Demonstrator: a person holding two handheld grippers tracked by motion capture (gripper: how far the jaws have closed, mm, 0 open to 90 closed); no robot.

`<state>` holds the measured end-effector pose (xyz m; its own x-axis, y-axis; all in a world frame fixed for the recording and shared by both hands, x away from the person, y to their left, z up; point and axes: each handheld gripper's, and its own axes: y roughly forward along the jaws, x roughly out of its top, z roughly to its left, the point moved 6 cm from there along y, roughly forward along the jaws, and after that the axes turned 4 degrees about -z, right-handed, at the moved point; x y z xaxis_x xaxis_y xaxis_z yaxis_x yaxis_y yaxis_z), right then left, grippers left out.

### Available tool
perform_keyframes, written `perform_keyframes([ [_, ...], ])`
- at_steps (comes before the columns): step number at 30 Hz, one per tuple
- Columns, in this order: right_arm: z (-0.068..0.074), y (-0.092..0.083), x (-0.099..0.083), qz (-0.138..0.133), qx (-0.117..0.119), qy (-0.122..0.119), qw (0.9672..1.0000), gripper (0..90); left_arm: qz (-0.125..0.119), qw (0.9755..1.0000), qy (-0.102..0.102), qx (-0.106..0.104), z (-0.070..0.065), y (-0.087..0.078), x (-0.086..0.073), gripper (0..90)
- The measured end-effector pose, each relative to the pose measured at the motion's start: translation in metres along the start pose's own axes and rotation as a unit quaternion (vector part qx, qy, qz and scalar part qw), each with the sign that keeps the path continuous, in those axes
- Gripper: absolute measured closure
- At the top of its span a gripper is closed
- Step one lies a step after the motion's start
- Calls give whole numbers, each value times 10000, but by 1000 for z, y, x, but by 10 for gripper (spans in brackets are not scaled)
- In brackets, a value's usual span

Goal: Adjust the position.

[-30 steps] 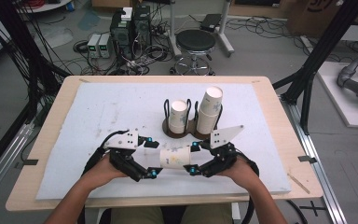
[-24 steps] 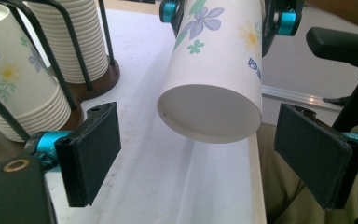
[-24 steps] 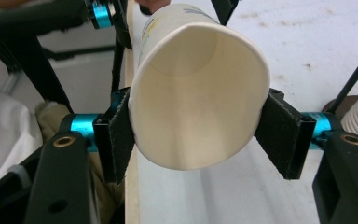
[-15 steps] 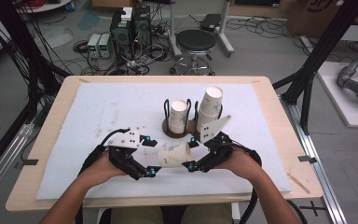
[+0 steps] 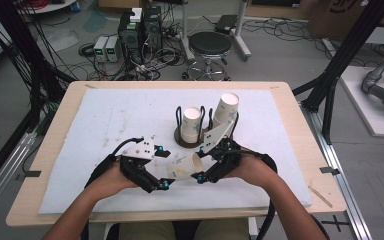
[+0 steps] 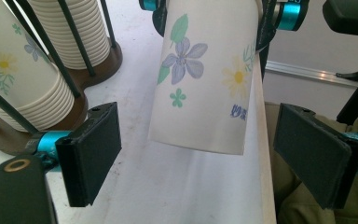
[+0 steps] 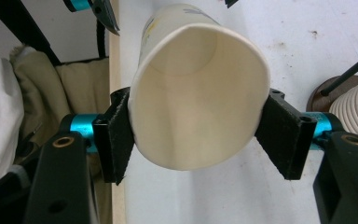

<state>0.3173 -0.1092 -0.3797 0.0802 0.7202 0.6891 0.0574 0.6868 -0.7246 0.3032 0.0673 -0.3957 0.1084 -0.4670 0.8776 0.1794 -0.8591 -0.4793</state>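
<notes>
The paper cup (image 5: 182, 166) lies level above the near tabletop (image 5: 105, 115), long axis left-right, rim gripped by the right gripper (image 5: 200, 176). The left gripper (image 5: 166, 181), fingers wide, probably flanks its base untouched; the cup holder (image 5: 180, 140) stands just beyond.
</notes>
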Motion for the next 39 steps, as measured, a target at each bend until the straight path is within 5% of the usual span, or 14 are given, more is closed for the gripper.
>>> perform_keyframes([
  [12,0,6,14,627,-27,-341,9974,338,277,9996,60,-75,-2,10,-2,156],
  [27,2,17,24,1296,5,-527,9902,338,463,9988,57,-134,-2,17,-4,164],
  [39,3,23,28,1546,5,-636,9859,337,693,9974,92,-145,-2,23,-7,189],
])
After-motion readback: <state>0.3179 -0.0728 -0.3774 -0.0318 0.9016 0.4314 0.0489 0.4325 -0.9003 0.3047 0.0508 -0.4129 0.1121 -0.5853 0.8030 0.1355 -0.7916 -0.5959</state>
